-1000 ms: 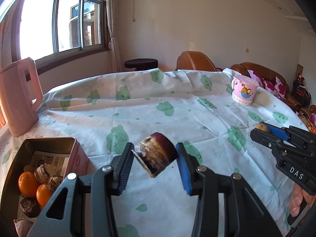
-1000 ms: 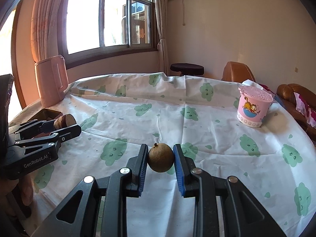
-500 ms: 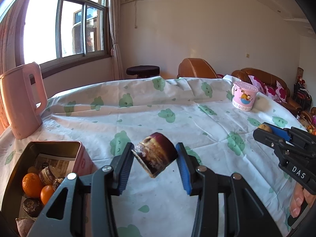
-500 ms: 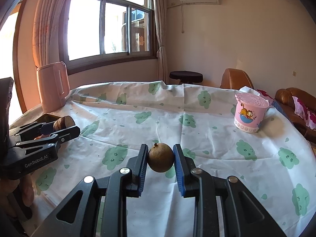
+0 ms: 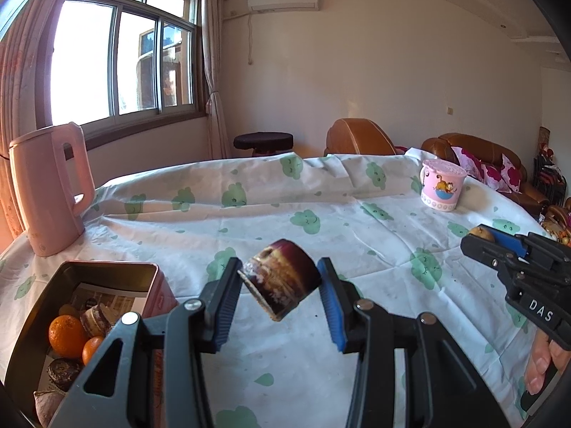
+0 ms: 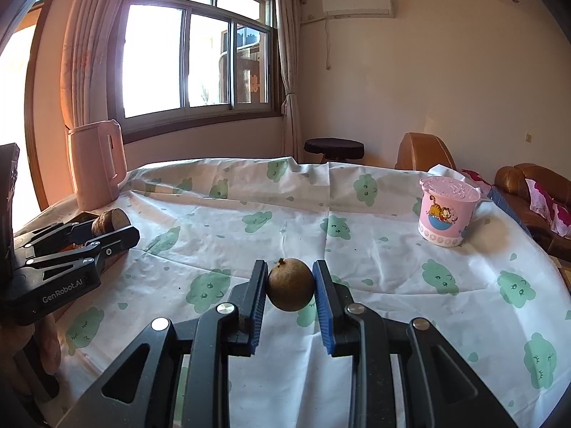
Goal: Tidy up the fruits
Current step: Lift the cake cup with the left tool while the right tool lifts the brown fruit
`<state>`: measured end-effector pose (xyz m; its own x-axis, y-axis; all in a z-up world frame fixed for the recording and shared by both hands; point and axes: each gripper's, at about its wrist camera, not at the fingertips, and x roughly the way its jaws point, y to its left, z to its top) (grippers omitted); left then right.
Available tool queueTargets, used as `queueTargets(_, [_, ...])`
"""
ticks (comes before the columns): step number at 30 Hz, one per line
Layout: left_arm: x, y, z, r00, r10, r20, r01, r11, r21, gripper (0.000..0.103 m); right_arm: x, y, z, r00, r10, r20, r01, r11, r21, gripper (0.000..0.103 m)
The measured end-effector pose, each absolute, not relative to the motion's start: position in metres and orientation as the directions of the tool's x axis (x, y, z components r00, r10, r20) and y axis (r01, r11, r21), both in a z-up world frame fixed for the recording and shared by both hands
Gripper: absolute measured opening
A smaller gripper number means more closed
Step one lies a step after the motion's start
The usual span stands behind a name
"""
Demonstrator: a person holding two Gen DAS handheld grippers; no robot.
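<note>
1. The left gripper [image 5: 280, 290] is clamped on a dark purple-brown cut fruit [image 5: 282, 278], which is pinched tilted between the blue pads and held up off the tablecloth [image 5: 357, 235].
2. The right gripper [image 6: 289, 287] is pressed onto a small round brown fruit [image 6: 291, 284], gripped on both sides and lifted clear of the cloth.
3. A metal tin [image 5: 107, 267] is seen at the lower left of the left wrist view, just beside the left gripper. Inside it, two oranges [image 5: 66, 335] are packed together with a few dark brownish fruits, on printed paper.
4. A pink kettle [image 5: 50, 192] is parked behind the tin, near the window side of the table.
5. A pink cartoon cup [image 6: 446, 215] is set well apart on the far right of the cloth.
6. In each wrist view the other gripper is caught at the frame edge, with its fruit visibly held.
</note>
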<state>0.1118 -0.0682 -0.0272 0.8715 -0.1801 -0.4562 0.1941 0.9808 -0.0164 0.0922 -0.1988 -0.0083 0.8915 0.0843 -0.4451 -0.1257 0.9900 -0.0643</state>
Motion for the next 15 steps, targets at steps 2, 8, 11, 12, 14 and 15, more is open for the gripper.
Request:
queueTargets(2, [0.1106, -0.0673, -0.0265, 0.876, -0.178, -0.449, 0.191, 0.982, -0.017, 0.045, 0.0906, -0.1989, -0.0073, 0.896, 0.085, -0.436, -0.126, 0.990, -0.064, 0.028])
queueTargets(8, [0.1083, -0.0671, -0.0254, 0.883, -0.174, -0.435, 0.186, 0.982, -0.015, 0.045, 0.0884, -0.1987, -0.0060, 0.902, 0.085, -0.424, -0.125, 0.990, -0.066, 0.028])
queueTargets(11, [0.1071, -0.0661, -0.0245, 0.887, -0.171, -0.428, 0.182, 0.983, -0.017, 0.045, 0.0868, -0.1991, -0.0054, 0.905, 0.085, -0.417, -0.124, 0.990, -0.066, 0.028])
queueTargets(12, [0.1067, -0.0660, -0.0243, 0.889, -0.171, -0.425, 0.181, 0.983, -0.017, 0.045, 0.0861, -0.1989, -0.0054, 0.906, 0.086, -0.414, -0.124, 0.990, -0.066, 0.028])
queueTargets(14, [0.1054, -0.0656, -0.0241, 0.892, -0.168, -0.420, 0.177, 0.984, -0.017, 0.045, 0.0855, -0.1993, -0.0051, 0.908, 0.086, -0.410, -0.123, 0.990, -0.066, 0.028])
queueTargets(15, [0.1048, -0.0654, -0.0238, 0.893, -0.168, -0.417, 0.177, 0.984, -0.017, 0.045, 0.0851, -0.1993, -0.0049, 0.909, 0.085, -0.408, -0.123, 0.990, -0.066, 0.028])
